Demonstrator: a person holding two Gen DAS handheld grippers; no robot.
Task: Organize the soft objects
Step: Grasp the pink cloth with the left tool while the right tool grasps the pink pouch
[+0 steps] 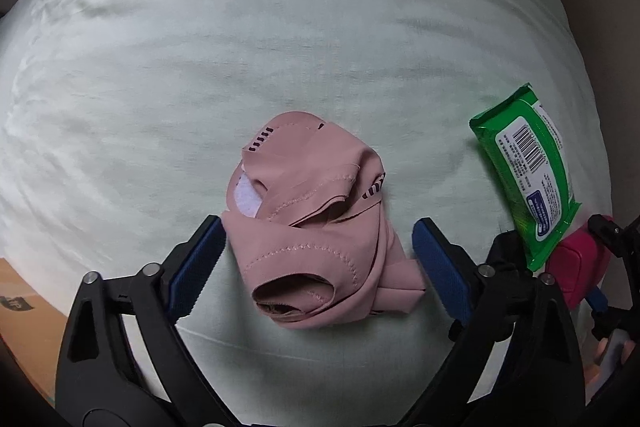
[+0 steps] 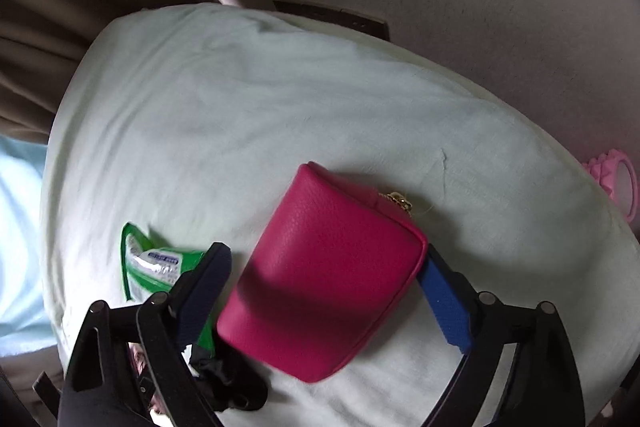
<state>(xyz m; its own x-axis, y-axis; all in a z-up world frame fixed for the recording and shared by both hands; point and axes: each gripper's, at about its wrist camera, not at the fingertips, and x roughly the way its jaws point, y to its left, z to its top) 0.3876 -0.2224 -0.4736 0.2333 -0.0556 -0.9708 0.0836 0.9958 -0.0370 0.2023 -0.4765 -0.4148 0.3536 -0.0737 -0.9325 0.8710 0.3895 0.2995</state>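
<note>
A crumpled pink cloth (image 1: 316,231) lies on the pale green bed sheet (image 1: 280,47) between the open jaws of my left gripper (image 1: 320,243); the blue pads (image 1: 440,267) stand apart from it. A green wipes pack (image 1: 528,171) lies to its right and also shows in the right wrist view (image 2: 160,271). A magenta zip pouch (image 2: 324,275) lies on the sheet between the open jaws of my right gripper (image 2: 326,259); the right pad (image 2: 444,303) is at its corner. The pouch (image 1: 576,263) and right gripper show at the left view's right edge.
A cardboard box (image 1: 24,307) sits at the lower left off the bed. A pink ring-shaped object (image 2: 616,183) lies off the bed's right edge. Brown curtains (image 2: 60,27) and a wall stand behind the bed. A dark cloth (image 2: 228,383) lies under the right gripper.
</note>
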